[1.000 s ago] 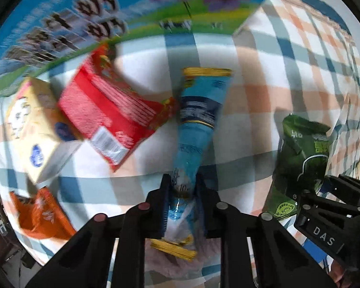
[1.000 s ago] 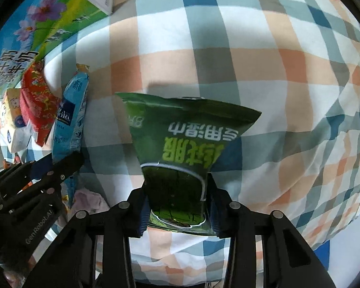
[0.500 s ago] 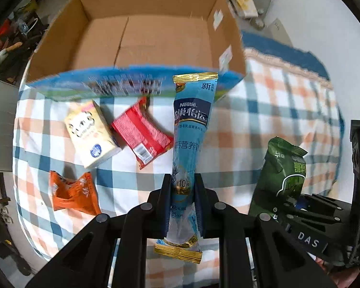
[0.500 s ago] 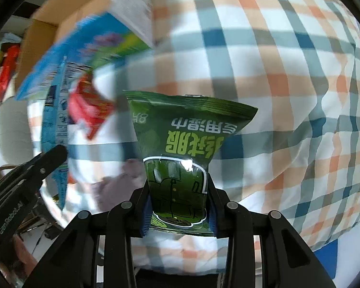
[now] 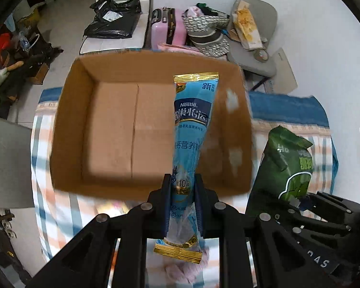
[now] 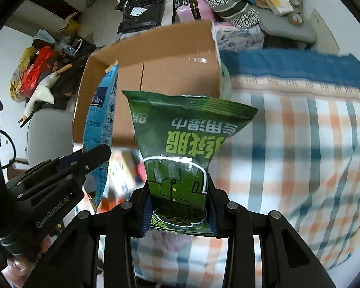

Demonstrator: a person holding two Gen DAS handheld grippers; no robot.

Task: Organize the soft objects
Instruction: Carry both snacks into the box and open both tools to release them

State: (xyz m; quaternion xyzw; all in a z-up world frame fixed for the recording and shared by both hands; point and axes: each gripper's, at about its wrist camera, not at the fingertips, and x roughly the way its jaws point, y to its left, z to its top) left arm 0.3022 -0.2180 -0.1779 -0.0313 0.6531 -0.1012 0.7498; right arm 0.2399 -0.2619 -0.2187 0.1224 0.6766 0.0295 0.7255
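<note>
Clamping the blue sachet [image 5: 192,129], left hand-held gripper [image 5: 183,189] points it lengthwise boxward; right hand-held gripper [image 6: 178,206] grips green packet [image 6: 187,141].

My matt black plastic fingers [image 5: 166,199] pinch a glossy blue foil sachet [image 5: 192,124] above the matt brown cardboard box [image 5: 112,129] on checked cloth [image 6: 300,144].

In the right wrist view the small items on the checked cloth [image 6: 300,144] between the blue packet [image 6: 100,120] and the green packet [image 6: 180,148] are smeared into blurs of white, red and orange, too soft to name. The blue packet's lower part hides behind the left gripper [image 6: 93,158]. In the left wrist view a pale pink thing [image 5: 187,268] under the fingers [image 5: 165,199] is mostly covered, and the cardboard box [image 5: 69,144] has a blurred near wall.
</note>
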